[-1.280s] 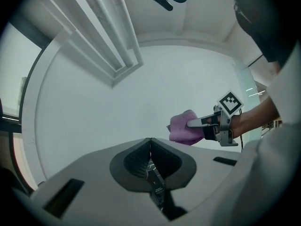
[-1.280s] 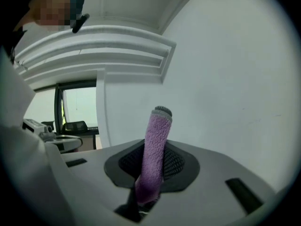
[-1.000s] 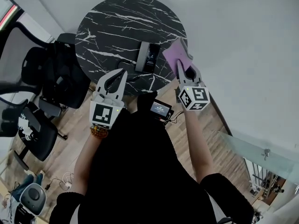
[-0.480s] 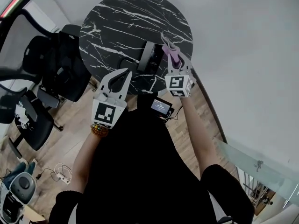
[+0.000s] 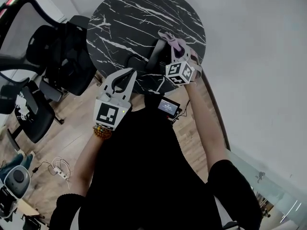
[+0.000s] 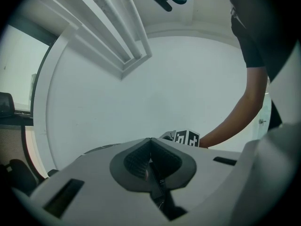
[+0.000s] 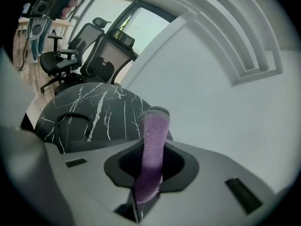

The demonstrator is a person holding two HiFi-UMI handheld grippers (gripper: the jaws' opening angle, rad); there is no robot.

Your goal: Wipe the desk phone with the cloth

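Clenched on a purple cloth [image 5: 176, 44], the right gripper [image 5: 178, 55] is reaching over the near right part of the round black marble table [image 5: 129, 13], with its marker cube [image 5: 180, 72] facing up toward the head camera. Its own view is showing the cloth [image 7: 153, 145] pinched between the two jaws and standing up out of them as a narrow folded strip with a grey edge at the top. In the head view the cloth is sitting right at the desk phone [image 5: 154, 56], a dark slab lying on the table just to the left of the gripper; whether fabric is touching the phone cannot be told from here. A coiled cord [image 5: 135, 61] is lying on the tabletop just left of the phone, and it is also showing in the right gripper view [image 7: 70, 121]. The left gripper [image 5: 127, 73] is hovering at the near edge of the table, apart from the phone, and is tilting upward so that its camera is looking at a pale wall and a ceiling moulding [image 6: 117, 27]; its jaws are pressing together with nothing between them. The person's forearm [image 6: 244, 102] is crossing that view. Black office chairs [image 5: 57, 56] are standing on the wooden floor [image 5: 72, 143] left of the table.
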